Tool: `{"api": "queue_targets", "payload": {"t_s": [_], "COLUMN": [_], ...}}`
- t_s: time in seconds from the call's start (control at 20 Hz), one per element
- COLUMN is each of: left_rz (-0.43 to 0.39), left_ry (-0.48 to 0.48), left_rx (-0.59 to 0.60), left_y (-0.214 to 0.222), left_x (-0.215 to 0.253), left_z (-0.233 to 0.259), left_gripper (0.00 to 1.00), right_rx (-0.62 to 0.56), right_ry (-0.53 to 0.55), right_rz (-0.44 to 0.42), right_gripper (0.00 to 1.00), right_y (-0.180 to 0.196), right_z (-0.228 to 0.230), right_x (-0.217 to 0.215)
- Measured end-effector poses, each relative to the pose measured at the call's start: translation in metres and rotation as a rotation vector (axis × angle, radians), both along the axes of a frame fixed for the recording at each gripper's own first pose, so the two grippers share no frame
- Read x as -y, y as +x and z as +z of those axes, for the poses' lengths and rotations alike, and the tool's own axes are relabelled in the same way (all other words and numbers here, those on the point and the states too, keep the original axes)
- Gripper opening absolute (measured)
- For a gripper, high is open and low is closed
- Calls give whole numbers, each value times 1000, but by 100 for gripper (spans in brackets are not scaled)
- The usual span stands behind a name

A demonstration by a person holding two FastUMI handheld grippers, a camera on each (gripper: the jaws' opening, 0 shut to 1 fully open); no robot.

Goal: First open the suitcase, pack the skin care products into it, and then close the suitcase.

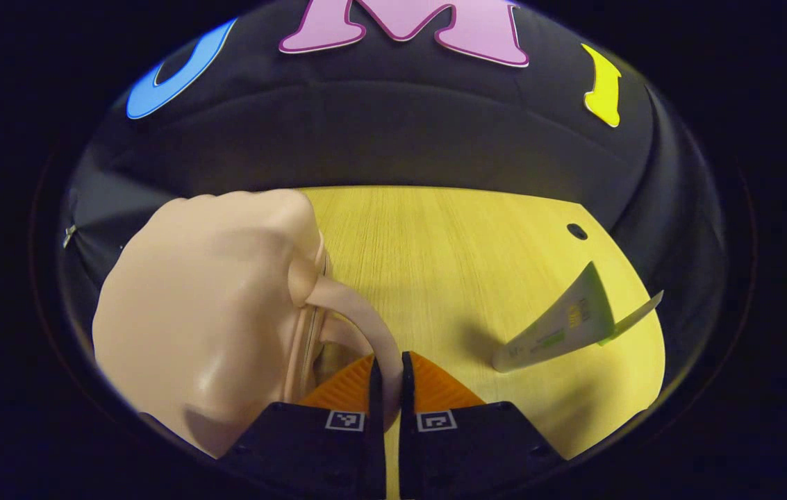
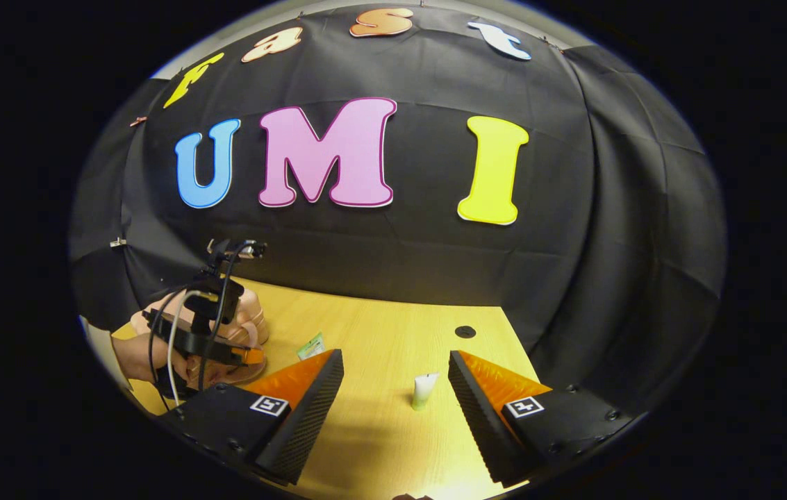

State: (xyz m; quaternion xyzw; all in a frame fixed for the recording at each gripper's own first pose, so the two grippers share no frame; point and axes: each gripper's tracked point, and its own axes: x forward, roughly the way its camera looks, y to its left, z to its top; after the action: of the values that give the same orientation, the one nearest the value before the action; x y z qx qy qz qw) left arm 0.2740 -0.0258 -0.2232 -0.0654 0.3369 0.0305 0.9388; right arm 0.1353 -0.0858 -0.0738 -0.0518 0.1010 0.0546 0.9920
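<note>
The small pink suitcase [image 1: 212,312] sat at the left edge of the wooden table [image 1: 449,243], its lid seemingly down. The left gripper [image 1: 387,371] had its fingers pinched nearly together on the suitcase's thin curved handle [image 1: 358,312]. A tube of skin care [image 1: 560,326] lay just to the right; a small white tube [image 2: 424,389] stood between the widely spread fingers of the empty right gripper [image 2: 393,396]. The risk I judged: pulling the handle might drag or tip the whole light case rather than lift the lid, or the thin strap might slip from the pads
</note>
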Motion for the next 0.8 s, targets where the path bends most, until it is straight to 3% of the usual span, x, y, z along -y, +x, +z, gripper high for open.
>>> {"api": "queue_targets", "payload": {"t_s": [0.25, 0.45, 0.55, 0.8], "left_rz": [-11, 46, 89, 210], "left_ry": [-17, -9, 0, 150], "left_rx": [158, 278, 313, 335], "left_y": [-21, -48, -60, -78], "left_x": [-40, -129, -186, -342], "left_z": [110, 197, 215, 217], "left_gripper": [11, 11, 11, 11], "right_rx": [26, 33, 38, 20], "right_ry": [3, 12, 9, 9], "right_rz": [7, 17, 18, -20], "right_gripper": [96, 96, 96, 96], "right_y": [-16, -29, -34, -42], "right_z": [14, 20, 23, 18], "right_x": [-27, -51, -62, -76]}}
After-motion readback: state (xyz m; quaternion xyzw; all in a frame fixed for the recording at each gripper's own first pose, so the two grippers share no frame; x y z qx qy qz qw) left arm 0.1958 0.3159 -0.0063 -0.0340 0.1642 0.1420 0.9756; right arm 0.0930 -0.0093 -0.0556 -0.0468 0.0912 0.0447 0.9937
